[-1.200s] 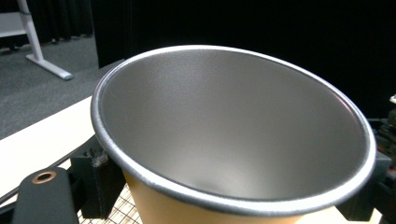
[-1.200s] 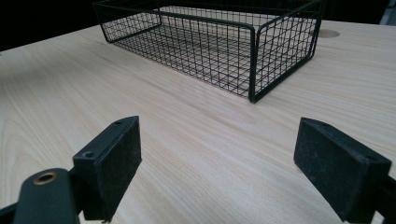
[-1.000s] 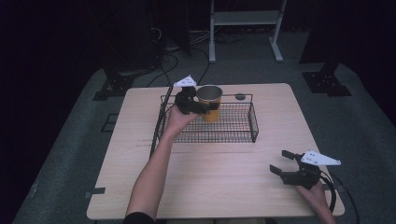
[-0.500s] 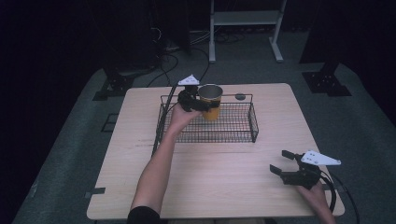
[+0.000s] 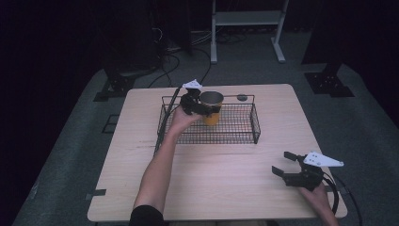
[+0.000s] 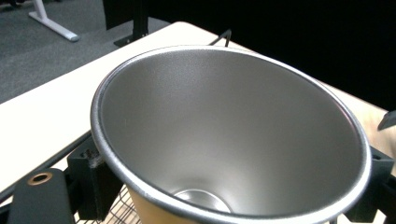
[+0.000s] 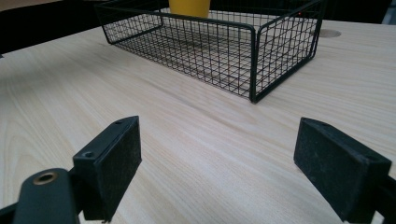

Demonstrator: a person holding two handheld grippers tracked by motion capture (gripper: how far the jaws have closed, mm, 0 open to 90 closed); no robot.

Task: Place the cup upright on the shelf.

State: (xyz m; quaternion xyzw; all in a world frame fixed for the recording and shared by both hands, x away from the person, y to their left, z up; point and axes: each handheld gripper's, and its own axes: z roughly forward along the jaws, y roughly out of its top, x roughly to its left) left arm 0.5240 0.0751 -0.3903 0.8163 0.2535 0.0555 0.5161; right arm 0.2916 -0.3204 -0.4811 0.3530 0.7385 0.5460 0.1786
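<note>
The left tool (image 5: 201,106) is gripping the cup (image 5: 211,108) over the basket (image 5: 254,126), release pending; the right tool (image 5: 290,165) is idling open.

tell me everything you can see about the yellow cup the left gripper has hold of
The cup is a tapered tumbler, yellow outside with a bare, matte silver metal lining and a thin rolled rim. It stands upright and looks empty; the left gripper view shows down to its round bottom. It sits within the black wire basket, near the far left end, though whether its base touches the mesh cannot be told. The left gripper has its black fingers closed on the upper wall just below the rim.
</note>
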